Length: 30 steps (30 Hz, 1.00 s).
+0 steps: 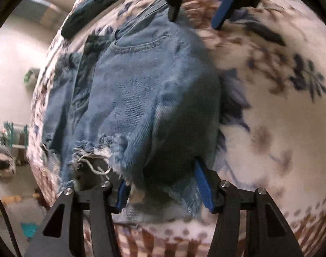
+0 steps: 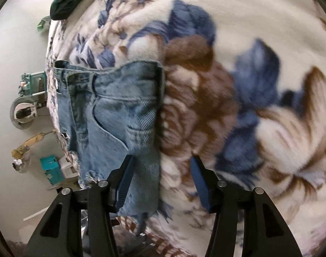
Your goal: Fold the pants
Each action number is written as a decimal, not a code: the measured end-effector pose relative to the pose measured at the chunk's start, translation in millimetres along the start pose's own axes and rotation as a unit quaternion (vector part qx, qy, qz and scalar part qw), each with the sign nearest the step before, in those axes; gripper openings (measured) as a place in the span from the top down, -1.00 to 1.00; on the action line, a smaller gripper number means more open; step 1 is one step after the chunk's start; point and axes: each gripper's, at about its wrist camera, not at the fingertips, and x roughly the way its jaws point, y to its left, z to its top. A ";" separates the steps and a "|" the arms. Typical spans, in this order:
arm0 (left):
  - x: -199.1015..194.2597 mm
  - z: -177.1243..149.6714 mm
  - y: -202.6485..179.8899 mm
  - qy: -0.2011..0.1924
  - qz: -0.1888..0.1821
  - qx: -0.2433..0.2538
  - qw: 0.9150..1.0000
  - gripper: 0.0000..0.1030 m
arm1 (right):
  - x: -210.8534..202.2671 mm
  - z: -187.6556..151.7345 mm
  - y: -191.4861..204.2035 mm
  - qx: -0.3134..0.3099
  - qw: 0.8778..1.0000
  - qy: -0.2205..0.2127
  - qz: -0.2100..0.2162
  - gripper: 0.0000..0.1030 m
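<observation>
Light blue denim shorts (image 1: 141, 98) with frayed hems lie folded in half lengthwise on a floral blanket (image 1: 270, 111). My left gripper (image 1: 163, 184) is open just above the frayed leg end, its blue pads astride the cloth. My right gripper (image 1: 195, 19) shows at the top of the left wrist view, open, by the waistband. In the right wrist view the shorts (image 2: 120, 111) lie left of centre, waistband at the far end, and my right gripper (image 2: 160, 180) is open over their folded right edge, holding nothing.
A dark teal garment (image 1: 94, 8) lies on the blanket beyond the shorts, also in the right wrist view (image 2: 64, 0). The bed edge runs along the left; the floor below holds a fan (image 2: 23, 111), a teal box (image 2: 51, 169) and small clutter.
</observation>
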 end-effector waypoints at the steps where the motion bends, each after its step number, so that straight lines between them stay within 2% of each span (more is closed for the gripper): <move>1: 0.9 3.3 4.5 -0.005 -0.008 -0.011 1.000 0.43 | 2.7 4.8 3.7 -0.001 1.000 -0.001 0.004 -0.10; 2: -1.8 4.5 11.6 -0.018 -0.012 -0.025 0.999 0.93 | 5.8 10.1 7.9 -0.002 1.000 -0.001 0.008 -0.10; 3: -6.8 4.9 18.5 -0.032 -0.029 -0.036 0.998 0.94 | 7.5 13.6 10.5 -0.002 1.000 -0.003 0.013 -0.10; 5: -20.1 4.7 26.5 -0.062 -0.032 -0.039 0.997 0.96 | 10.3 19.0 15.6 0.001 1.000 -0.010 0.022 -0.10; 6: -25.7 4.4 27.7 -0.070 -0.032 -0.039 0.996 0.96 | 11.4 21.2 19.9 0.001 0.999 -0.018 0.028 0.03; 7: -31.7 4.3 31.8 -0.075 -0.031 -0.042 0.996 0.96 | 11.1 22.6 24.1 0.000 0.999 -0.030 0.028 0.28; 8: -39.6 2.1 39.6 -0.080 -0.035 -0.049 0.995 0.97 | 10.5 24.2 27.3 -0.002 0.999 -0.041 0.019 0.73; 11: -58.6 -1.5 62.0 -0.093 -0.035 -0.070 0.993 0.97 | 1.5 20.9 41.9 -0.002 0.998 -0.069 -0.006 0.74; 16: -93.2 3.3 110.7 -0.109 -0.049 -0.125 0.985 0.97 | -26.4 9.8 77.1 0.008 0.996 -0.094 0.005 0.74; 19: -101.6 3.0 160.4 -0.102 -0.061 -0.169 0.978 0.97 | -41.6 9.1 119.0 -0.005 0.994 -0.105 0.010 0.75; 24: -80.6 5.2 244.2 -0.072 -0.079 -0.233 0.967 0.97 | -38.8 25.7 210.1 -0.033 0.994 -0.108 0.007 0.75; 30: -35.3 -0.3 319.7 -0.048 -0.084 -0.262 0.960 0.96 | 10.2 62.9 302.2 -0.049 0.993 -0.101 -0.037 0.75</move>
